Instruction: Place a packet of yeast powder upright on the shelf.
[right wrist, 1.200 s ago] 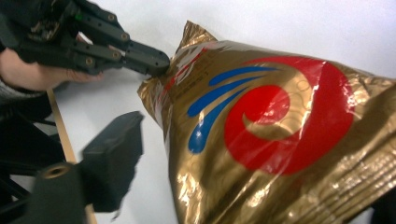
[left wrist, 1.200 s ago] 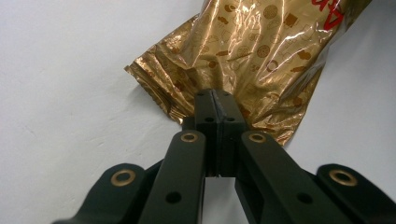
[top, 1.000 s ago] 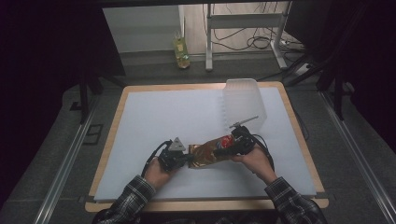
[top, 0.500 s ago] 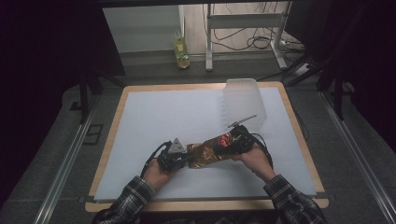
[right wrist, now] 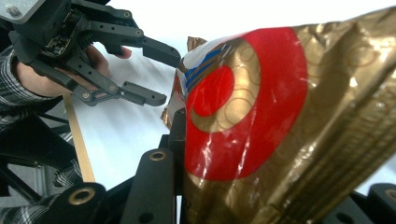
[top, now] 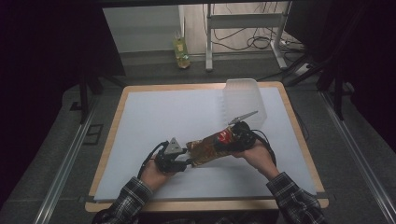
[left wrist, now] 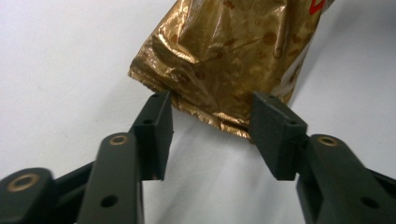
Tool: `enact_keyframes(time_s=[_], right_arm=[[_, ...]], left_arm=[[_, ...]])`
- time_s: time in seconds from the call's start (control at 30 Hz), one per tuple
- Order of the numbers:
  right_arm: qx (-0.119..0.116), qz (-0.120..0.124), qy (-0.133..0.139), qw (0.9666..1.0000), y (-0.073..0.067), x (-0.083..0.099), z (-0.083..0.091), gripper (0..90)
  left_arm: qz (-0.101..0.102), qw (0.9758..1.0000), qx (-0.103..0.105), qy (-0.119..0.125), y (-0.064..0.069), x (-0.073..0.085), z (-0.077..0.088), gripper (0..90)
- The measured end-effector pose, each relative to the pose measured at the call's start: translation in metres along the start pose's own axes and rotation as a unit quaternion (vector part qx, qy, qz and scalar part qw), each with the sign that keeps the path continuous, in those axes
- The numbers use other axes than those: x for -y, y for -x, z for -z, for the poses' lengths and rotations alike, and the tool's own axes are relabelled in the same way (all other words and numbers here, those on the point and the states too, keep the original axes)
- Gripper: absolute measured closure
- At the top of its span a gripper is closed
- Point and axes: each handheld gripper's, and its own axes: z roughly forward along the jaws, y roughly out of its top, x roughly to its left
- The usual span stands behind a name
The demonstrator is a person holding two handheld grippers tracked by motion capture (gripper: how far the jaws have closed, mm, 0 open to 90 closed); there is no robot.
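Right gripper [top: 233, 138] pinches gold snack bag [top: 210, 146]; my left gripper [left wrist: 210, 126] spread at its crimped end, foil may slip.

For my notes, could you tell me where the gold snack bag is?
In the high view, the gold snack bag lies near the table's front centre, between the open left gripper and the right gripper clamping it.

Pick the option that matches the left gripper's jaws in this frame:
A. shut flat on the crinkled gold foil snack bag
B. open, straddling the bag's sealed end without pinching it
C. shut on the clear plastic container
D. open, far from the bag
B: in the left gripper view the left gripper has its jaws spread, with white table showing between them, at the sealed end of the crinkled gold foil snack bag.
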Motion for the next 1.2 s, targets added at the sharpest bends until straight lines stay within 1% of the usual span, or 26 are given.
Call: enact_keyframes(time_s=[0.03, 0.1, 0.23, 0.37, 0.47, 0.5, 0.6, 0.67, 0.7, 0.77, 0.87, 1.0, 1.07, 1.2], right_arm=[[0.001, 0.005, 0.000, 1.0000, 0.000, -0.001, 0.001, 68.3], [0.008, 0.014, -0.001, 0.9999, -0.001, -0.002, 0.004, 68.4], [0.018, 0.034, -0.001, 0.9993, -0.003, -0.006, 0.008, 68.4], [0.026, 0.051, -0.001, 0.9984, -0.005, -0.010, 0.013, 68.5], [0.031, 0.061, -0.003, 0.9976, -0.007, -0.013, 0.016, 68.6], [0.033, 0.070, -0.003, 0.9970, -0.007, -0.014, 0.018, 68.6], [0.030, 0.078, -0.003, 0.9965, -0.007, -0.016, 0.021, 68.6], [0.027, 0.090, -0.001, 0.9956, -0.007, -0.018, 0.025, 68.6], [0.028, 0.093, -0.002, 0.9953, -0.007, -0.019, 0.026, 68.6], [0.033, 0.106, -0.004, 0.9938, -0.007, -0.020, 0.029, 68.7], [0.042, 0.127, -0.006, 0.9910, -0.008, -0.024, 0.032, 68.7], [0.046, 0.147, -0.009, 0.9881, -0.010, -0.029, 0.038, 68.7], [0.046, 0.157, -0.009, 0.9865, -0.010, -0.032, 0.041, 68.7], [0.052, 0.172, -0.014, 0.9835, -0.012, -0.038, 0.046, 68.8]], left_arm=[[0.000, 1.0000, 0.000, 0.001, 0.000, 0.000, 0.000, 46.7], [0.000, 1.0000, 0.002, 0.004, -0.001, 0.000, 0.001, 40.8], [-0.001, 0.9999, 0.003, 0.011, -0.001, 0.001, 0.002, 33.1], [-0.003, 0.9998, -0.002, 0.018, -0.002, 0.002, 0.005, 27.0], [-0.009, 0.9995, -0.014, 0.027, -0.001, 0.002, 0.007, 23.6], [-0.010, 0.9994, -0.017, 0.029, -0.001, 0.002, 0.008, 21.3], [-0.009, 0.9990, -0.023, 0.037, -0.001, 0.001, 0.009, 16.3], [-0.009, 0.9987, -0.027, 0.042, -0.001, 0.001, 0.010, 12.8], [-0.009, 0.9986, -0.030, 0.043, -0.001, 0.001, 0.010, 9.2], [-0.011, 0.9983, -0.035, 0.046, -0.001, 0.001, 0.010, 4.2], [-0.018, 0.9980, -0.036, 0.048, -0.001, 0.002, 0.011, 1.6], [-0.027, 0.9978, -0.041, 0.045, -0.001, 0.003, 0.009, 0.2], [-0.033, 0.9973, -0.050, 0.043, -0.002, 0.003, 0.010, 0.0], [-0.029, 0.9961, -0.063, 0.054, -0.004, 0.004, 0.012, 0.0]])
